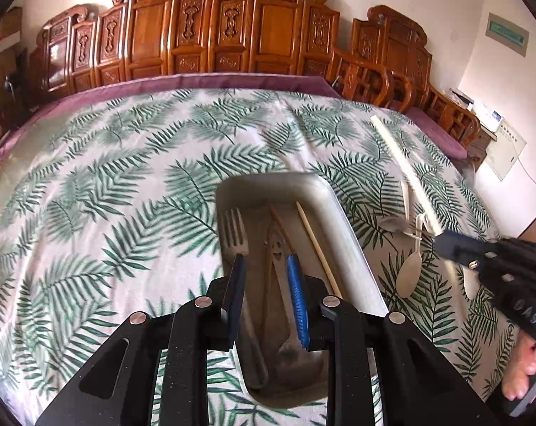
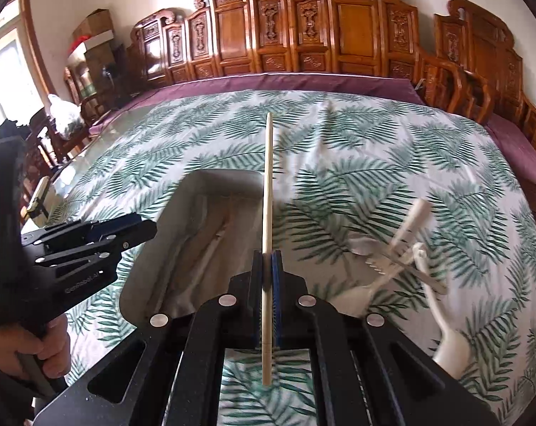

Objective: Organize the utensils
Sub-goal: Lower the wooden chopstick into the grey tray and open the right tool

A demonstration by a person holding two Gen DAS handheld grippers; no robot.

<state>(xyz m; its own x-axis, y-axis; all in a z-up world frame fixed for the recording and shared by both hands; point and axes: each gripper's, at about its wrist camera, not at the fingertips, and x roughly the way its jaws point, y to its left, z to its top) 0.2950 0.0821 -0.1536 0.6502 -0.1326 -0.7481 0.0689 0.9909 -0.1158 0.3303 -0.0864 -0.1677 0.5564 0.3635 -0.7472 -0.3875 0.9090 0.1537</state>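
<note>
Midway, my right hand-held gripper (image 2: 268, 269) clamps a chopstick (image 2: 268, 177) beside the tray (image 1: 349, 234), the left hand-held gripper (image 1: 266, 280) parted and empty, while spoons (image 1: 408, 277) wait on the table (image 1: 108, 177).

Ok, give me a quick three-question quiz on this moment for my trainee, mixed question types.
1. True or false: the right tongs are shut on a chopstick.
2. Which utensil lies leftmost in the metal tray? A) fork B) knife C) ladle
3. Fill in: the left tongs are ____ above the tray.

Key: 1 true. 2 A, the fork. 3 open.
</note>
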